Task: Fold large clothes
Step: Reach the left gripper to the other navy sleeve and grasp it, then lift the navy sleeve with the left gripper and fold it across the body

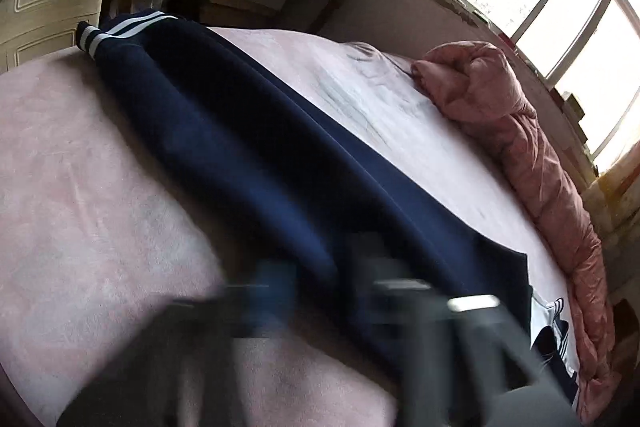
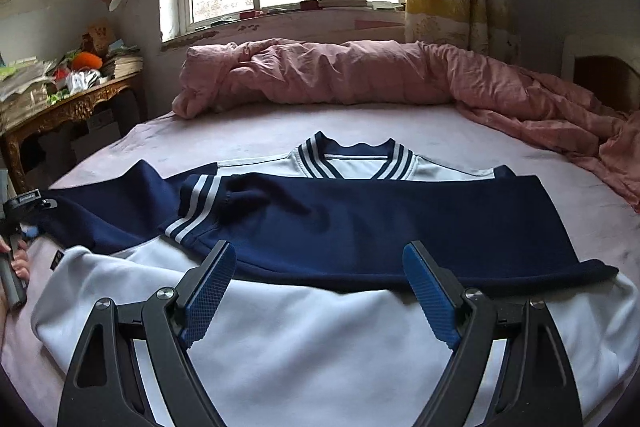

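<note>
item: navy-and-white knit sports jersey with striped v-neck collar (image 2: 352,219), spread flat on the pink-sheeted bed (image 2: 500,155). one navy sleeve with white-striped cuff (image 2: 192,211) is folded across the chest; the other navy sleeve (image 2: 100,203) trails out toward the left edge of the bed. white body panel lies nearest the right wrist camera.

left hand-held gripper (image 1: 332,291): blurred in its own view, jaws closed to nearly nothing, low over the outstretched navy sleeve (image 1: 240,131). whether cloth is caught between the pads cannot be told through the blur. in the right view, the same tool (image 2: 28,203) sits at that sleeve's end, a hand (image 2: 18,259) on its handle.

right hand-held gripper (image 2: 320,291): jaws wide, empty, hovering over the seam between folded sleeve and white panel.

nearby: crumpled pink duvet (image 2: 360,75) along the window side of the bed; carved gilt wooden table (image 2: 72,107) heaped with books.

risks, as judged:
- a thin pinch on the sleeve may slip when lifted, dropping it short of the chest.
- dragging the sleeve may pull the jersey askew, undoing the first fold.
- the right hand-held gripper descending may rumple the folded sleeve.
</note>
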`<state>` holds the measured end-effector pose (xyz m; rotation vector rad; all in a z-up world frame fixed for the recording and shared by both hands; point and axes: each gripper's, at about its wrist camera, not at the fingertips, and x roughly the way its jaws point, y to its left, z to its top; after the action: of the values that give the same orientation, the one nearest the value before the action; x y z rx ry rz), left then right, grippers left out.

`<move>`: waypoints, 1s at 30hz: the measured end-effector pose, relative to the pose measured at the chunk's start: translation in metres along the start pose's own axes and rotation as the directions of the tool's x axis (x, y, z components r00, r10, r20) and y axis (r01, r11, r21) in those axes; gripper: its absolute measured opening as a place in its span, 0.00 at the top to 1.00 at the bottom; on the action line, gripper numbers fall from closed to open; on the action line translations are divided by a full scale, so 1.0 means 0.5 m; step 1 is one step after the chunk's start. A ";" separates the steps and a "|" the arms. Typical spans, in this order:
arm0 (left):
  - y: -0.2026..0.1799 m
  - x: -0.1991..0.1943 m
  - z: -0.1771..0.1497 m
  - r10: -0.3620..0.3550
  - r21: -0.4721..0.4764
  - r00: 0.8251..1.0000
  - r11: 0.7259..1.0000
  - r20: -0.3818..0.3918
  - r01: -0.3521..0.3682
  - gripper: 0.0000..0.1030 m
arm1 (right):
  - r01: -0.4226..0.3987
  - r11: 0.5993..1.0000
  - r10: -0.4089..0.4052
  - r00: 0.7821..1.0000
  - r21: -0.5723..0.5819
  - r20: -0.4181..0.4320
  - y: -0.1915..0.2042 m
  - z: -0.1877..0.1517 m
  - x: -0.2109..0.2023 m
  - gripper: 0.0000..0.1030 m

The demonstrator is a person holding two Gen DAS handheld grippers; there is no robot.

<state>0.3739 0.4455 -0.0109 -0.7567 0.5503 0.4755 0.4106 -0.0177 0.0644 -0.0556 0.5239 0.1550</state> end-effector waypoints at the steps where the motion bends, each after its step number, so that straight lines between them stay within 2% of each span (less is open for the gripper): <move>1: -0.006 -0.020 -0.003 0.003 0.009 0.999 1.000 0.052 -0.003 0.97 | 0.009 1.000 -0.009 1.000 -0.011 0.003 0.002 0.000 -0.001 0.15; 3: -0.038 -0.067 -0.013 0.026 0.088 0.984 0.995 0.176 -0.042 0.98 | 0.018 1.000 -0.018 1.000 0.007 -0.006 -0.002 -0.004 0.004 0.15; 5: -0.082 -0.106 -0.026 0.010 0.171 0.966 0.984 0.259 -0.055 0.98 | 0.006 0.999 -0.004 0.999 0.043 -0.036 -0.011 -0.014 0.015 0.15; 7: -0.133 -0.130 -0.032 -0.068 0.222 0.963 0.975 0.260 0.009 0.98 | -0.004 0.999 0.007 0.998 0.044 -0.067 -0.014 -0.016 0.028 0.15; 9: -0.203 -0.156 -0.047 -0.139 0.277 0.958 0.958 0.249 0.067 0.98 | 0.029 0.998 -0.026 0.997 0.049 -0.066 -0.023 -0.012 0.026 0.15; 11: -0.283 -0.176 -0.063 -0.211 0.324 0.952 0.937 0.223 0.132 0.98 | 0.066 0.996 -0.061 0.995 0.068 -0.072 -0.039 -0.007 0.025 0.15; 13: -0.368 -0.193 -0.087 -0.294 0.359 0.940 0.908 0.174 0.217 0.98 | 0.071 0.991 -0.062 0.994 0.109 -0.086 -0.066 -0.003 0.027 0.15; 15: -0.451 -0.207 -0.116 -0.340 0.403 0.931 0.877 0.134 0.262 0.98 | 0.097 0.980 -0.076 0.990 0.175 -0.121 -0.105 0.000 0.035 0.15; 18: -0.585 -0.232 -0.204 -0.392 0.489 0.914 0.820 0.103 0.297 0.98 | 0.124 0.959 -0.081 0.982 0.253 -0.172 -0.164 0.001 0.047 0.15; 21: -0.695 -0.221 -0.309 -0.435 0.539 0.900 0.758 -0.003 0.368 0.98 | 0.164 0.928 -0.102 0.975 0.335 -0.196 -0.222 -0.005 0.050 0.15; 24: -0.764 -0.201 -0.404 -0.447 0.577 0.894 0.723 -0.029 0.380 0.97 | 0.150 0.901 -0.075 0.978 0.407 -0.194 -0.269 -0.006 0.044 0.15; 27: -0.798 -0.149 -0.478 -0.412 0.589 0.904 0.704 -0.117 0.397 0.97 | 0.079 0.901 -0.022 0.990 0.427 -0.137 -0.282 0.009 0.023 0.15; 28: -0.798 -0.134 -0.501 -0.387 0.588 0.911 0.708 -0.140 0.391 0.97 | 0.085 0.906 -0.036 0.992 0.415 -0.124 -0.281 0.015 0.016 0.15; 30: -0.784 -0.112 -0.533 -0.344 0.590 0.923 0.714 -0.173 0.377 0.95 | 0.147 0.915 -0.121 0.988 0.375 -0.092 -0.281 0.025 -0.002 0.15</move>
<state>0.4825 -0.0137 0.0617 -0.2244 0.5439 -0.1071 0.4385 -0.1551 0.0778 0.2848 0.6079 -0.0864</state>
